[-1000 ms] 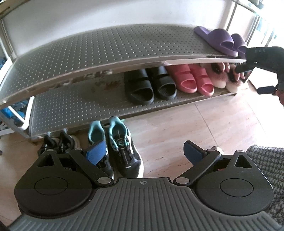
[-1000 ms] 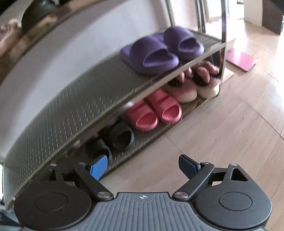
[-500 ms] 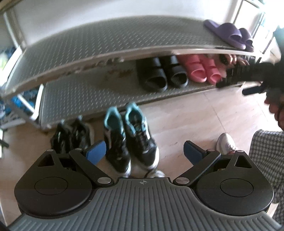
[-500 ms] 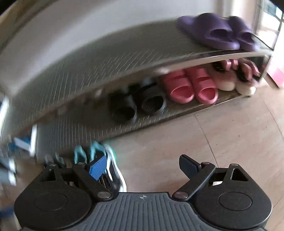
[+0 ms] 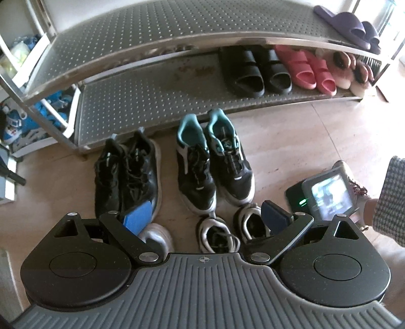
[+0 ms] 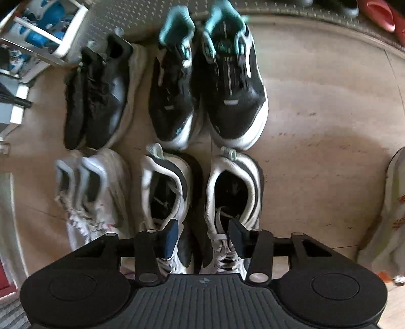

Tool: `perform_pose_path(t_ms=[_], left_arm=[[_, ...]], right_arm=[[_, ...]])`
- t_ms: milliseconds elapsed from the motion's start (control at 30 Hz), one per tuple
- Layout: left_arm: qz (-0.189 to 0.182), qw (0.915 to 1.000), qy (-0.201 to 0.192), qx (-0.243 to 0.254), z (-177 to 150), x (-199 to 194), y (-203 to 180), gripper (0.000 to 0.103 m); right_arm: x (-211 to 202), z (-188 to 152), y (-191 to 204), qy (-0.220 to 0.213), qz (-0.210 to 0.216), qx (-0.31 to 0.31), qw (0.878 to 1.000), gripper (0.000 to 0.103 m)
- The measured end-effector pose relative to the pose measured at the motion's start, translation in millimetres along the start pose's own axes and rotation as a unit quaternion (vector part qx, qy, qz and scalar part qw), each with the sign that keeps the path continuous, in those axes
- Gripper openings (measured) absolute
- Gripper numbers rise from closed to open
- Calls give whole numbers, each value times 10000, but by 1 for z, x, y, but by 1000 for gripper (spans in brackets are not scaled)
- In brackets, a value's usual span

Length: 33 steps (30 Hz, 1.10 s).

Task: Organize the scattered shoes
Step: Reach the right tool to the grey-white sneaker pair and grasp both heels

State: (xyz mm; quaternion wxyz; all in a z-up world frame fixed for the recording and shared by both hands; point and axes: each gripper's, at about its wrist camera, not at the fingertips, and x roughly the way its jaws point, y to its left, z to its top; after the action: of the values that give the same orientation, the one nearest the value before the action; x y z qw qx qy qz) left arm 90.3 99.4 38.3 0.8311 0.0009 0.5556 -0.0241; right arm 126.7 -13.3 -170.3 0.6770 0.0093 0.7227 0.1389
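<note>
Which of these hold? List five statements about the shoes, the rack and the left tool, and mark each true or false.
1. The purple slippers sit on the rack's upper shelf. True.
2. The pink slides lie on the floor. False: they sit on the lower shelf, between the black slides and the fluffy slippers.
3. The black-and-teal sneakers stand on the floor in front of the rack. True.
4. The left tool grips a sneaker. False: its jaws are wide open and hold nothing.
5. The black-and-teal sneakers lie apart, one on its side. False: they stand upright, side by side.
</note>
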Motion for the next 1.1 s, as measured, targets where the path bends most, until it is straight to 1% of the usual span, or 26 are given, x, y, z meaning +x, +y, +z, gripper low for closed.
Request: perform_pose_path(t_ms=[100,200,300,333,367,433,500,567,633,700,767,800,833,1000,1100], left_arm=[[25,9999,52,-93,3,5,4,97],[71,9998,104,-155,4,9,7,97],[99,9996,135,-216,6,12,10,97],[99,9996,136,-232,8,13,10,97],[96,9996,131,-242,10,15,9,97],[92,9996,126,-254,12,16,9,97],[95,9995,126,-268,15,17,9,97],[97,9995,133,-278,17,19,9,97],[104,9994,137,-292,19,20,8,97],[105,9994,149,-287,22,23,7,97],[97,9995,165,-261,23,24,5,97],[88,9995,176,-235,23,25,3,97],[80,9996,194,-196,23,26,1,97],[109,9997,228,-55,23,28,-8,97],[141,9997,206,-9,24,28,-13,97]], right_arm=[[14,2,-4,-140,87,232,9996,58],[32,5,-6,-198,144,445,9987,71],[57,9,1,-157,-43,355,9992,70],[62,11,2,-152,-90,291,9994,66],[68,12,4,-138,-116,221,9996,66],[80,15,7,-57,-149,145,9998,60],[91,16,12,21,-223,67,9997,58],[97,13,22,-38,-447,-203,9988,65],[103,8,38,-125,-773,-691,9945,77],[104,3,43,-292,-905,-822,9921,78],[99,2,41,-355,-880,-807,9922,63],[91,-1,39,-424,-797,-825,9925,41],[84,-3,37,-465,-688,-829,9931,24],[42,-26,17,-736,-215,-728,9944,21],[11,-41,0,-810,5,-556,9952,20]])
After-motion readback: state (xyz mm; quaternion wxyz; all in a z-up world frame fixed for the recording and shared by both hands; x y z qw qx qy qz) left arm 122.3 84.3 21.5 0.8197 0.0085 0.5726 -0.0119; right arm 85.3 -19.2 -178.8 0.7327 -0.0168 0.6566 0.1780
